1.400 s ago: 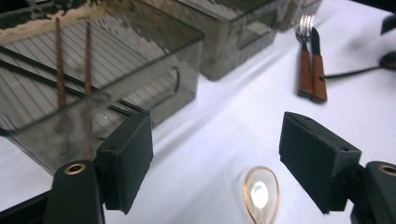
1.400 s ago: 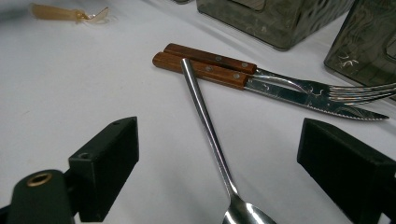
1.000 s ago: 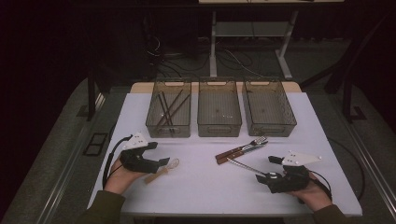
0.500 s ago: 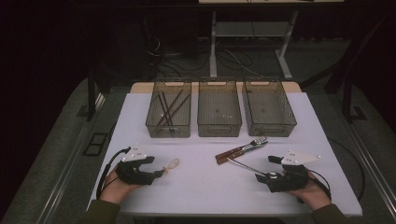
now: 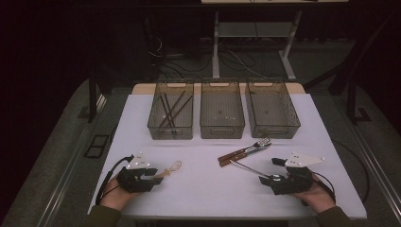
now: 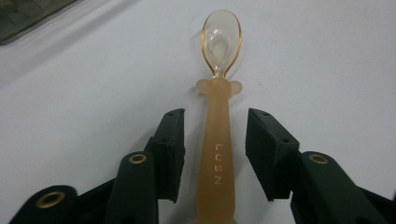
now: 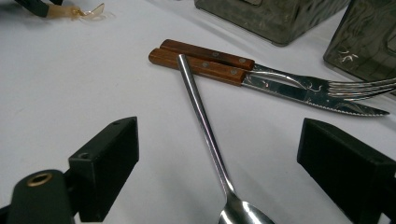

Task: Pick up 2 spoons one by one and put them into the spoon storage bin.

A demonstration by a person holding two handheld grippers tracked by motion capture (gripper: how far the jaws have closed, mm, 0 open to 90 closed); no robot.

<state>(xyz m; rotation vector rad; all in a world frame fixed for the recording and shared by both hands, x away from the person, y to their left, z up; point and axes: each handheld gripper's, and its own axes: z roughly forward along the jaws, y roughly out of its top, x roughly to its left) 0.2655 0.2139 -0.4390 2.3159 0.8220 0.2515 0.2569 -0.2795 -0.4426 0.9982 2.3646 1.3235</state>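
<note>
Spoon [image 6: 215, 140], small, of amber translucent plastic, lying flat on the white table [image 5: 198, 189] at the near left, handle straddled by the left gripper [image 6: 215, 154]. Jaws spread, a gap showing on each side of the handle, nothing clamped. Likely light and slightly flexible, smooth enough to slip; best taken on the thick straight handle, about where the raised letters sit, not on the thin clear bowl, which looks the more fragile part. Handle opaque and milky orange, two small rounded lugs at the neck, bowl nearly colourless with an amber rim, pointing away from the gripper.

At the near right, right gripper [image 7: 219, 158] also wide open, holding nothing, aimed along a slim steel spoon [image 7: 205, 126] lying between its jaws without touching them. Bowl of that spoon nearest the gripper, its stem reaching away to rest on the wooden handles of a fork [image 7: 280, 74] and a serrated knife [image 7: 289, 91] lying side by side.

Farther back, three grey mesh-sided bins in a row: left bin [image 5: 170, 116] holding dark sticks, possibly chopsticks; middle bin [image 5: 222, 113] and right bin [image 5: 272, 111] apparently empty.
</note>
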